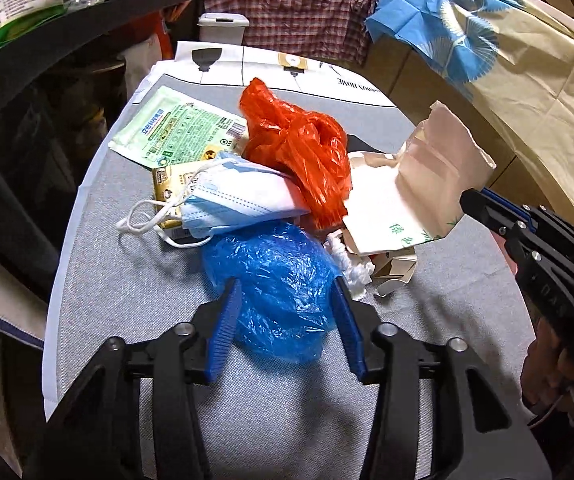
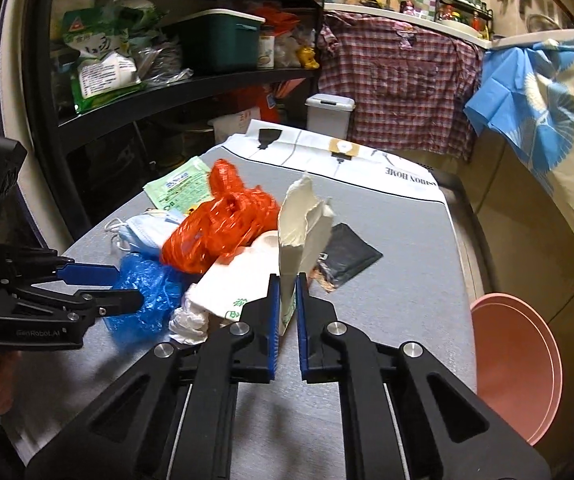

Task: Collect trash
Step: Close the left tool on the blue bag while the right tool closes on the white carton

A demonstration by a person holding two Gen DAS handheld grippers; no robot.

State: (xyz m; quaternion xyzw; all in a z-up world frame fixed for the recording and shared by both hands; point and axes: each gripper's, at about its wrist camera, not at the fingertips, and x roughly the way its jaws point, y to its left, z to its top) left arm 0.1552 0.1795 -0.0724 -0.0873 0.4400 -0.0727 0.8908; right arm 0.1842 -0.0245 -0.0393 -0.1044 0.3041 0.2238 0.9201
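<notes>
A pile of trash lies on a grey table (image 1: 127, 280). My left gripper (image 1: 287, 292) is open, its blue pads on either side of a crumpled blue plastic bag (image 1: 279, 280), also in the right wrist view (image 2: 147, 288). My right gripper (image 2: 287, 292) is shut on a white paper bag (image 2: 303, 224) and lifts its edge upright; the bag also shows in the left wrist view (image 1: 427, 184). In the pile are an orange plastic bag (image 1: 303, 148), a blue face mask (image 1: 231, 196), a green wrapper (image 1: 175, 128) and white tissue (image 1: 351, 264).
A black pouch (image 2: 347, 256) lies on the table behind the paper bag. A pink bin (image 2: 519, 364) stands at the table's right side. A white lidded bin (image 2: 327, 116) stands beyond the far edge. Black shelves (image 2: 167, 92) with goods stand at the left.
</notes>
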